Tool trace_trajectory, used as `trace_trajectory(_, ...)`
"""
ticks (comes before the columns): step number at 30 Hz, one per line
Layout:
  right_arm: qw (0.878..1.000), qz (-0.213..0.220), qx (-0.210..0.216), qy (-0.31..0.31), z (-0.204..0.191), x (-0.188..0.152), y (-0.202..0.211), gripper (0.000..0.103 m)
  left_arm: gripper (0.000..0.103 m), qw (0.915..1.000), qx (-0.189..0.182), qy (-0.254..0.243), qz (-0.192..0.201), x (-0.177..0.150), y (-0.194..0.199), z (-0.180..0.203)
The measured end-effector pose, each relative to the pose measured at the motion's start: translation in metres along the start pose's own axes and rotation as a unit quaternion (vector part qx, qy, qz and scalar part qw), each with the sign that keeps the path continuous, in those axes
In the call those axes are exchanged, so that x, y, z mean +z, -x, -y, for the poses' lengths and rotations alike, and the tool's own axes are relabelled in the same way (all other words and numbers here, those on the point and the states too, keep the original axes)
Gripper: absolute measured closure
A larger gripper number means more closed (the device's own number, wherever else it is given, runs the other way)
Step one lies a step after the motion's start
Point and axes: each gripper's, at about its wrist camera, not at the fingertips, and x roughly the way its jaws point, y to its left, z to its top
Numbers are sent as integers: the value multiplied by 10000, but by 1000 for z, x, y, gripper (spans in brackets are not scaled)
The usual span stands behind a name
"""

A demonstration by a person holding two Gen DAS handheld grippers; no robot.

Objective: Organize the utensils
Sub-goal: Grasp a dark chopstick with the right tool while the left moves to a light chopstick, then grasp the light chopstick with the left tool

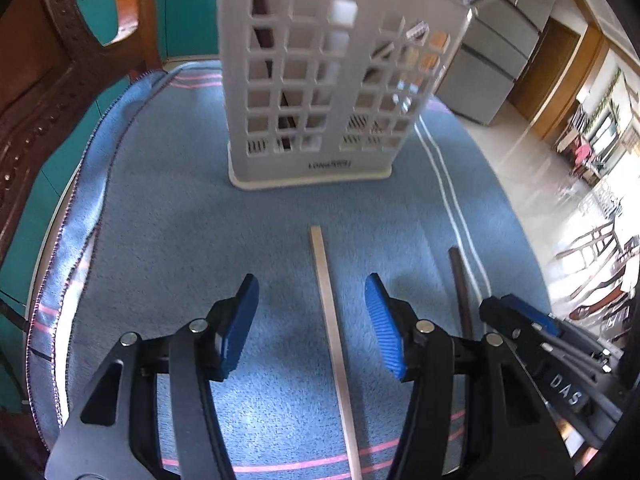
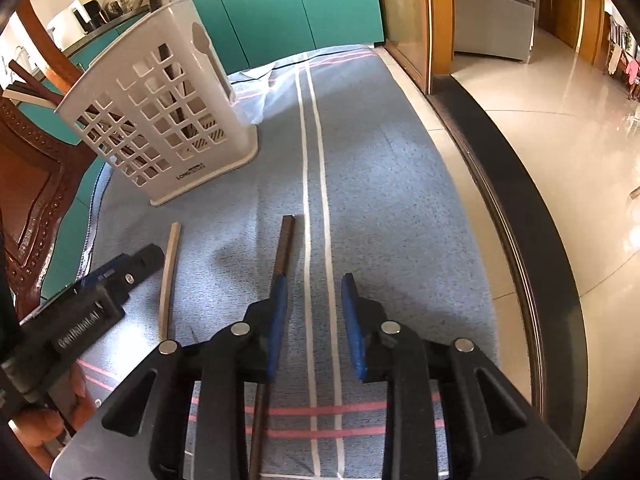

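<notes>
A white slotted utensil holder [image 1: 320,92] stands on the blue towel [image 1: 180,220], with several chopsticks inside; it also shows in the right wrist view [image 2: 160,120]. A pale chopstick [image 1: 332,320] lies on the towel between the fingers of my open, empty left gripper [image 1: 312,320]. It also shows in the right wrist view [image 2: 168,280]. A dark chopstick [image 2: 282,252] lies just left of my open, empty right gripper [image 2: 314,320], passing under its left finger. It shows in the left wrist view [image 1: 460,292] beside the right gripper's body.
A carved wooden chair [image 2: 32,184] stands at the left. Teal cabinets [image 2: 280,8] are behind the table. The table's right edge [image 2: 460,184] drops to a glossy tiled floor [image 2: 560,120]. A grey fridge [image 2: 496,8] stands at the back right.
</notes>
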Motion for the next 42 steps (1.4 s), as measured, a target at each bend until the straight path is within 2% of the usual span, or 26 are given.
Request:
trace_trajectory(4, 10000, -23, 1, 33, -1, 1, -4, 72, 45, 9998, 89, -122, -123, -2, -9, 4)
trace_trajectory(9, 10000, 2, -37, 80, -2, -1, -1, 71, 44, 9986, 299, -420, -89, -5, -13, 17)
trace_trajectory(11, 10000, 2, -47, 75, -1, -2, -1, 71, 48, 9973, 424, -601, -76, -6, -14, 23)
trace_trajectory(13, 10000, -6, -56, 61, 1, -2, -1, 71, 61, 9960, 506, -739, -32, -7, -16, 27)
trace_trajectory(16, 10000, -22, -65, 38, 3, -2, -2, 71, 76, 9957, 480, -786, -41, -7, -13, 25)
trace_trajectory(26, 9998, -15, -69, 182, -6, 3, -4, 71, 74, 9966, 470, -667, -76, -5, -10, 17)
trace_trajectory(30, 9994, -5, -120, 325, -14, 6, -7, 63, 73, 9964, 478, -700, -73, -5, -11, 18)
trace_trajectory(33, 9989, -12, -202, 428, -18, 8, -10, 63, 73, 9959, 475, -761, -63, -6, -13, 20)
trace_trajectory(35, 9985, -35, -244, 483, -20, 8, -14, 63, 78, 9956, 429, -831, -50, -6, -13, 22)
trace_trajectory(37, 9979, -60, -319, 564, -22, 8, -17, 63, 87, 9947, 376, -955, -30, -9, -13, 26)
trace_trajectory(42, 9964, -51, -441, 721, -25, 6, -21, 63, 93, 9941, 221, -1064, 17, -10, -12, 32)
